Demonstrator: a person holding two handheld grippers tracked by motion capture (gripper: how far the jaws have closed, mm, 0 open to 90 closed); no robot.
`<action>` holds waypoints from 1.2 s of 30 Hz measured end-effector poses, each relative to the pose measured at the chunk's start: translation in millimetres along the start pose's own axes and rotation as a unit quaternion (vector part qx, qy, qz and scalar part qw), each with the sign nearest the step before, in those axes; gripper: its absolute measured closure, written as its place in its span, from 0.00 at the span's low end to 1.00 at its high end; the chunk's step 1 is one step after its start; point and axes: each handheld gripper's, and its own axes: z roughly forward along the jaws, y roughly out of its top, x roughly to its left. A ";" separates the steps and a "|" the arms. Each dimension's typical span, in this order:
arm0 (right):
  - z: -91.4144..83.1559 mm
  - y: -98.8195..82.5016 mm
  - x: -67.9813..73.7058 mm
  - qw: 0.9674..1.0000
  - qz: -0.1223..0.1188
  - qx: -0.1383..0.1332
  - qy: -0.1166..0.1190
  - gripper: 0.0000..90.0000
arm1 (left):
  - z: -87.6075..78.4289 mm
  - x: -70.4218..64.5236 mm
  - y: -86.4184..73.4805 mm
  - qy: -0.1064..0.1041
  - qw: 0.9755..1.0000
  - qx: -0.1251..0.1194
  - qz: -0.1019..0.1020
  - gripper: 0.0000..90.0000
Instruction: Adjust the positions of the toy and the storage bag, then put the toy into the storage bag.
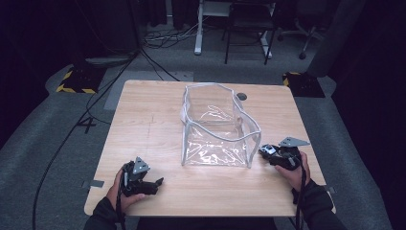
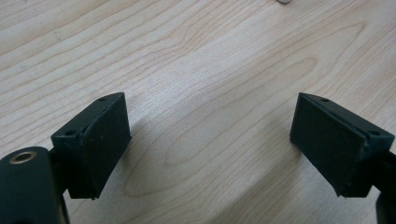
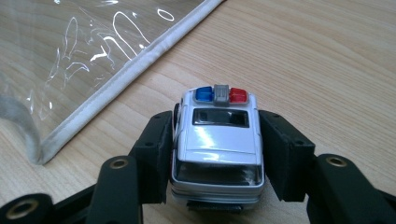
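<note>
Now we have the right gripper (image 3: 215, 154) clamped on the toy police car (image 3: 217, 140) on the table (image 1: 153, 120) just beside the clear pouch (image 1: 218, 127), our left gripper (image 2: 210, 140) idle and open, so next we likely lift the car into the pouch's open top.

My table (image 1: 143, 124) is light wood with a plain grain, square, with rounded corners. A clear bag (image 1: 218, 127) with white piping stands open on it, ahead and to the left of my right gripper (image 3: 215, 140). A toy police car (image 3: 217, 140) sits on the wood just beside the bag's near corner. Under my left gripper (image 2: 210, 135) is bare wood.
</note>
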 end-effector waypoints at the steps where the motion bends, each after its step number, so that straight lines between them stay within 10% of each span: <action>1: 0.0 0.0 -0.1 1.000 0.000 0.000 0.000 0.53 | -0.1 0.3 0.1 0.000 1.000 0.000 0.002 0.14; 36: -2.7 -0.4 -1.6 1.000 0.006 -0.007 0.003 0.53 | 0.4 0.6 0.4 0.000 1.000 0.000 0.004 0.14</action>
